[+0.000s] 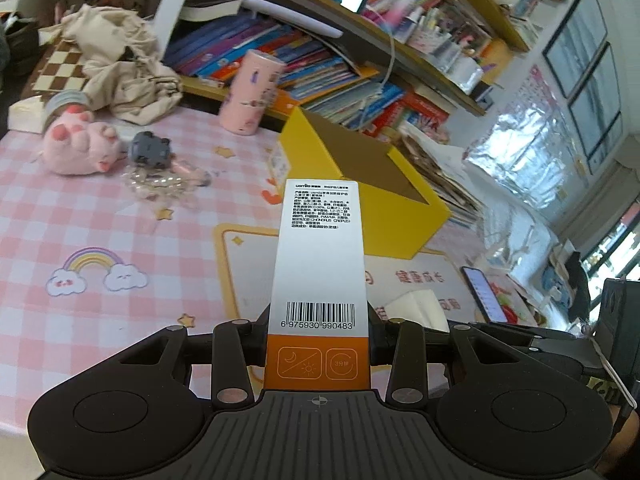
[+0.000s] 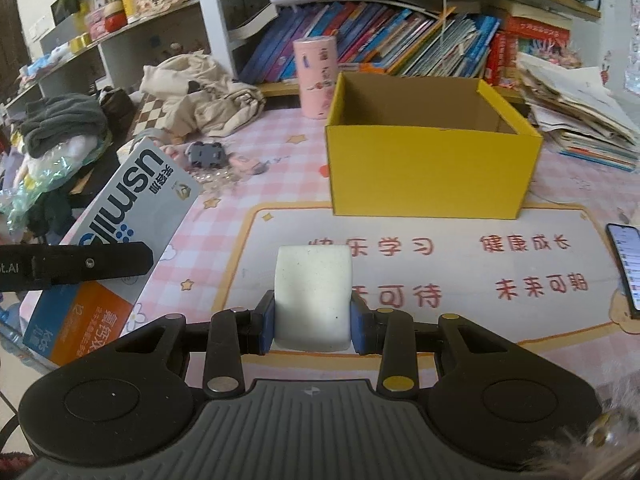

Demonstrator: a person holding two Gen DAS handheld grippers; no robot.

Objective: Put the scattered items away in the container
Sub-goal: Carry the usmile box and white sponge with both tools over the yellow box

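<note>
While both hands are carried above the pink-checked counter [image 2: 288, 128], two items are seen already lifted and aimed toward the yellow cardboard box [image 2: 432, 168], which stands open-topped and apparently empty at the far edge of the printed mat [image 2: 440, 248]. At far left, a pink plush toy [image 1: 80, 144], a small grey toy car [image 1: 150, 150] and a heap of clear beads [image 1: 160, 184] are left scattered on the cloth, well apart from the box, with a pink cylindrical tin [image 1: 250, 92] standing upright behind them. The long toothpaste carton [image 1: 316, 264] is clamped at its orange end by the left gripper [image 1: 318, 336], whose fingers are drawn in tight against the carton's sides; it is held lengthwise, pointing at the box, presumably so it can be slid in end first. Further right, a white eraser-like block [image 2: 314, 304] is pinched between the blue pads [image 2: 267, 326] of the right gripper [image 2: 314, 328], closed to the block's width. A phone [image 2: 626, 264] is left lying on the mat's right edge. Both loads are judged to be still short of the container, and the rim has yet to be cleared.
</note>
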